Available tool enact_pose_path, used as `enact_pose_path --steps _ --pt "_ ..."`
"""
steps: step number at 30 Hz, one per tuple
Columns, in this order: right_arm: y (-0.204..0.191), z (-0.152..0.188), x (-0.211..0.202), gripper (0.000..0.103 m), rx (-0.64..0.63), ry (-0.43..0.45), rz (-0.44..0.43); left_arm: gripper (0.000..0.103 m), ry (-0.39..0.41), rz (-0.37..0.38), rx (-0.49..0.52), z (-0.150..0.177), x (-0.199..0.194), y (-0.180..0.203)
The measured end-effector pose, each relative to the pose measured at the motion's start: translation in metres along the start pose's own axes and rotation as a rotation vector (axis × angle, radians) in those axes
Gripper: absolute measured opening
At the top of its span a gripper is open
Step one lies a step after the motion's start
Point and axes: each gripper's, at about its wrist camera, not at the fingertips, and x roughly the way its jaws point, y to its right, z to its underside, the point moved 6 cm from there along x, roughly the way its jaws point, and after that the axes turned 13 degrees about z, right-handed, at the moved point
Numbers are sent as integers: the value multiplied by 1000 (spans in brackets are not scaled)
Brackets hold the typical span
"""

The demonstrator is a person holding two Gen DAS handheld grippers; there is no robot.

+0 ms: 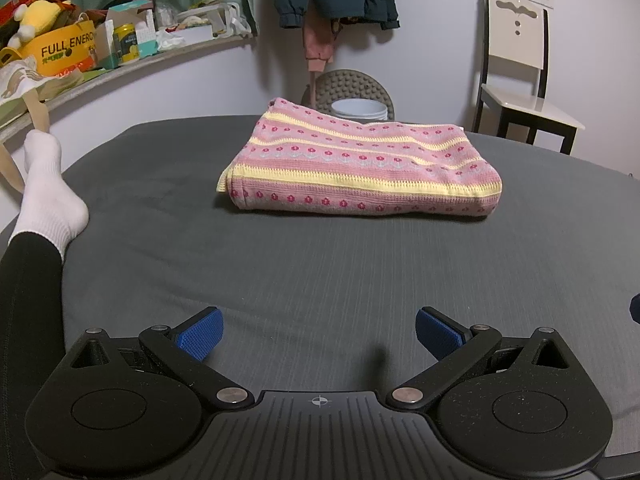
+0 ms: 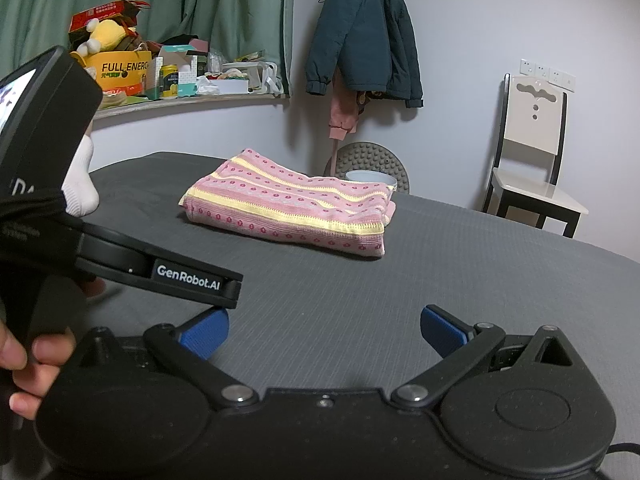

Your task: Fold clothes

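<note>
While both blue-padded black tools, left tool (image 1: pixel 318 336) and right tool (image 2: pixel 324 334), gape wide over the dark grey bed sheet (image 1: pixel 320 272), the folded pink-and-yellow knitted sweater (image 1: pixel 360 168) lies beyond; a white bucket (image 1: pixel 359 110) behind it is half hidden.

Before me, a pale wall (image 2: pixel 460 20) with a row of white sockets (image 2: pixel 547 75). A dark-framed chair with cream back and seat (image 2: pixel 534 152) stands against it at right. Green curtains (image 2: pixel 180 0) hang at left above a cluttered shelf (image 2: pixel 192 100). A teal jacket (image 2: pixel 362 36) hangs on the wall. Dark grey bed cover (image 2: pixel 480 280) underneath. Lighting dim, even.
</note>
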Motion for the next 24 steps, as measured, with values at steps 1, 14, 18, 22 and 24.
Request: enact_pose_path --steps 1,14,18,22,24 --pt "0 0 0 103 -1 0 1 103 0 -1 1 0 0 0" --pt "-2 -2 -3 103 5 16 11 103 16 -5 -1 -4 -5 0" --pt "4 -7 -6 103 15 24 17 103 36 -6 6 -8 -11 2" --pt "7 -11 -14 103 16 33 18 103 49 -6 8 -12 -21 2" --pt "8 -14 -17 103 19 39 24 103 56 -13 3 -14 -25 0"
